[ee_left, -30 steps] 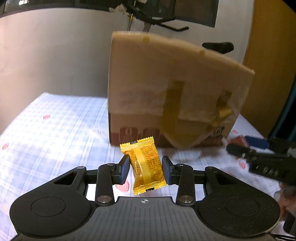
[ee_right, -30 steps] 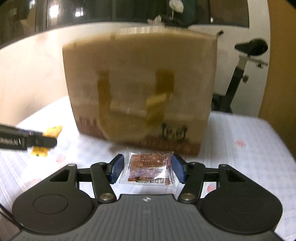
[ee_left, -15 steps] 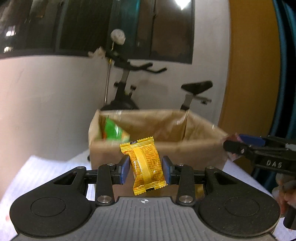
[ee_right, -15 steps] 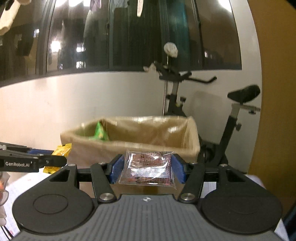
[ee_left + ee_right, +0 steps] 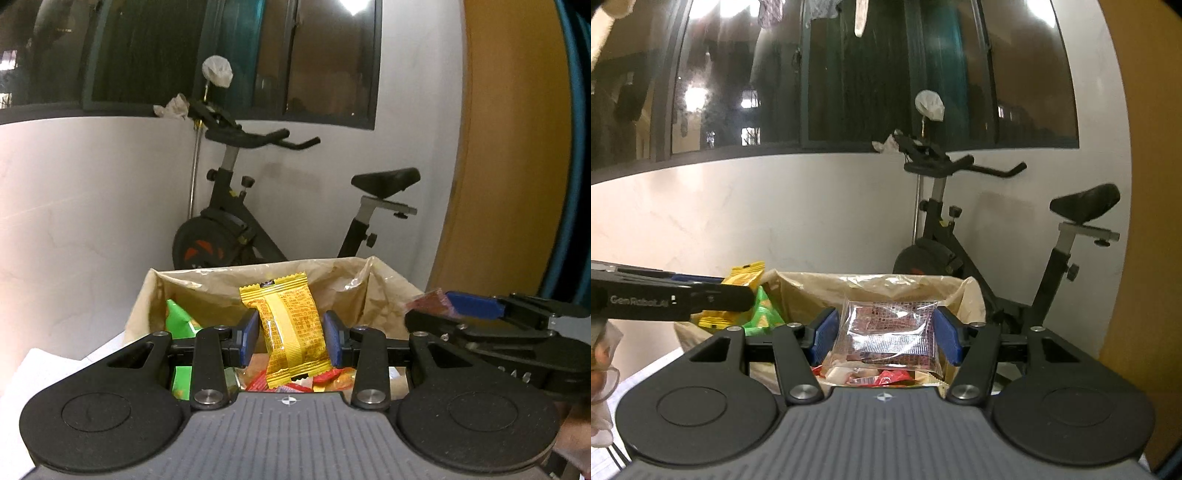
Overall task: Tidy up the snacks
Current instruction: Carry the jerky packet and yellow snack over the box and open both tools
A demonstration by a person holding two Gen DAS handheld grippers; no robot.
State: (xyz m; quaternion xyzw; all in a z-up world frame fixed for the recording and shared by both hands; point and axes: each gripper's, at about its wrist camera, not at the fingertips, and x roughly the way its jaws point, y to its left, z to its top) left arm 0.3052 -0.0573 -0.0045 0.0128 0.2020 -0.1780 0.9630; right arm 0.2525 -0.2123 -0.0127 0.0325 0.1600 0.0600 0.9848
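The left gripper (image 5: pixel 291 338) pinches a yellow crinkle-edged snack packet (image 5: pixel 290 328) upright between its blue pads, the packet's lower end hanging just above the open top of a cardboard box lined with brownish translucent plastic (image 5: pixel 332 284). The right gripper (image 5: pixel 884 334) is clamped on a flat clear sachet with a reddish grid print (image 5: pixel 890 332), held broadside over the same box. From each wrist view the other gripper shows only from the side, so its jaws cannot be read there; the yellow packet shows past the left gripper's black body, partly covered by it. Inside the box a green triangular packet (image 5: pixel 179 325) leans at the left wall, its lower part hidden behind the gripper frame, and a jumble of red and orange wrappers (image 5: pixel 882 376) lies at the bottom, too cut off by the gripper bodies to tell apart. The box's outer walls and the table under it are almost wholly hidden; only a pale strip shows at the lower left. Behind the box a black exercise bike (image 5: pixel 258 221) stands against a white wall, under a dark window whose reflections are unclear. Part of a hand (image 5: pixel 600 373) is cropped at the left edge of the right wrist view.
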